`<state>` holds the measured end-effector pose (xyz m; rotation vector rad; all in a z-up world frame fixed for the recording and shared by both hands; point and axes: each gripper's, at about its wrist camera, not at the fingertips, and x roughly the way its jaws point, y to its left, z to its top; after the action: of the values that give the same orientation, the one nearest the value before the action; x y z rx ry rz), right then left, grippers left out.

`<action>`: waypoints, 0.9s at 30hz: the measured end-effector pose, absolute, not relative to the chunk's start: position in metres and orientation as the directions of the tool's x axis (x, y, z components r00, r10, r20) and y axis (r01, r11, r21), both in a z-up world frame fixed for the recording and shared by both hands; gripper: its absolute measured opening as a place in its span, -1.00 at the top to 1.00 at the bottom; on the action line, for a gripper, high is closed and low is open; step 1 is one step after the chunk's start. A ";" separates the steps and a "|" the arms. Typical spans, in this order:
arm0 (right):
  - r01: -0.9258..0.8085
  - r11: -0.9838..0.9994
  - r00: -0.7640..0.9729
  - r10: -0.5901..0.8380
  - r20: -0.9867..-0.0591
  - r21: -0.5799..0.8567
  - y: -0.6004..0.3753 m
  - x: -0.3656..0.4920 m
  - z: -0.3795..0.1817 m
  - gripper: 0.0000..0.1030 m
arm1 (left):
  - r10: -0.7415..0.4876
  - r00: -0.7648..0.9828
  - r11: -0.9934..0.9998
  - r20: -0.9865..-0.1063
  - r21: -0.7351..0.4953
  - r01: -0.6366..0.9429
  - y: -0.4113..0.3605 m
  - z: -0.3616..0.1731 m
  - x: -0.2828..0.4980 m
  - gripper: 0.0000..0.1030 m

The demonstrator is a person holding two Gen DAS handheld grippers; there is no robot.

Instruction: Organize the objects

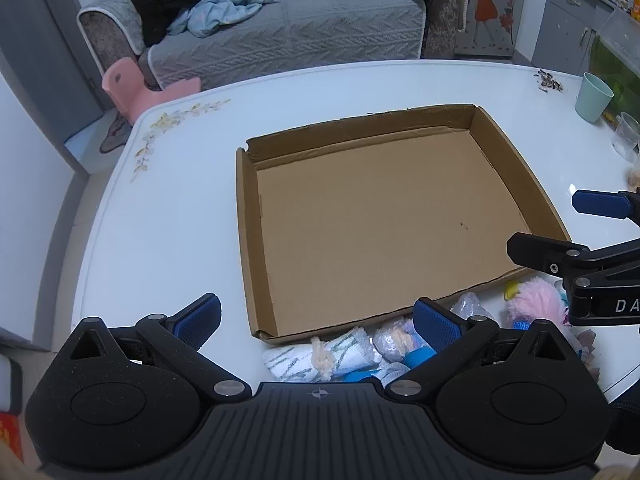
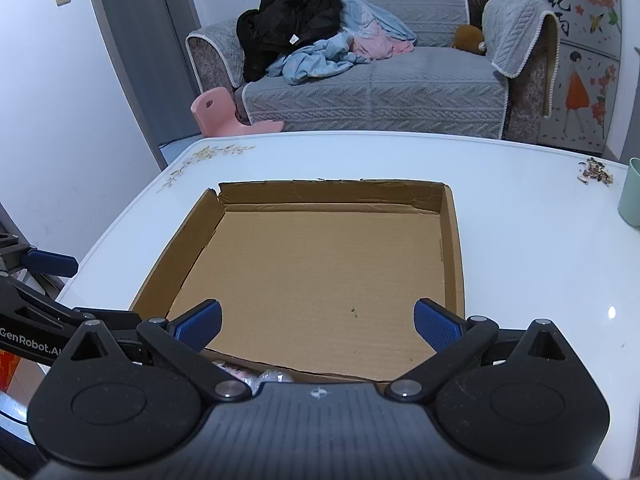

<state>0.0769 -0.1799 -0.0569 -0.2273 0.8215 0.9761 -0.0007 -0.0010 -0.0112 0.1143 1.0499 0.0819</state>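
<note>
Two views, one shallow cardboard tray [image 1: 372,216] lying bare on the white worktop [image 1: 180,208]. From the left wrist only: small toys heaped just beside the tray's near edge, among them a striped white bundle [image 1: 320,356] and a pink fluffy toy [image 1: 536,304]. From the right wrist: barely a glimpse of wrapped items [image 2: 256,376]. Left claw [image 1: 318,322] spread wide, gripping nothing. Right claw [image 2: 318,322] likewise apart, poised over the tray's near edge.

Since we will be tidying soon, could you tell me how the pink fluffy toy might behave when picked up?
The pink fluffy toy looks soft, so it would probably squash and feel light. Its long fur may slip. Lying by the cardboard box, it seems unlikely to roll.
</note>
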 end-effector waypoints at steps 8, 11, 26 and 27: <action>-0.813 0.556 0.289 0.645 -0.708 0.175 -0.179 0.076 -0.058 -0.98 | 0.120 0.487 0.991 -0.865 0.134 -0.008 -0.002 -0.014 -0.001 -0.98; -0.834 0.524 0.266 0.654 -0.708 0.171 -0.179 0.076 -0.057 -0.98 | 0.119 0.486 0.991 -0.866 0.134 -0.005 -0.003 -0.014 -0.002 -0.98; -0.836 0.522 0.264 0.653 -0.710 0.169 -0.179 0.076 -0.058 -0.98 | 0.116 0.474 0.992 -0.873 0.130 -0.003 -0.003 -0.015 -0.002 -0.98; -0.836 0.522 0.264 0.653 -0.710 0.170 -0.179 0.076 -0.058 -0.98 | 0.115 0.474 0.992 -0.873 0.129 -0.004 -0.002 -0.015 -0.002 -0.98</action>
<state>0.0758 -0.1789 -0.0580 -0.2600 0.8179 1.0214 -0.0019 -0.0024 -0.0152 0.1144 1.0757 0.0727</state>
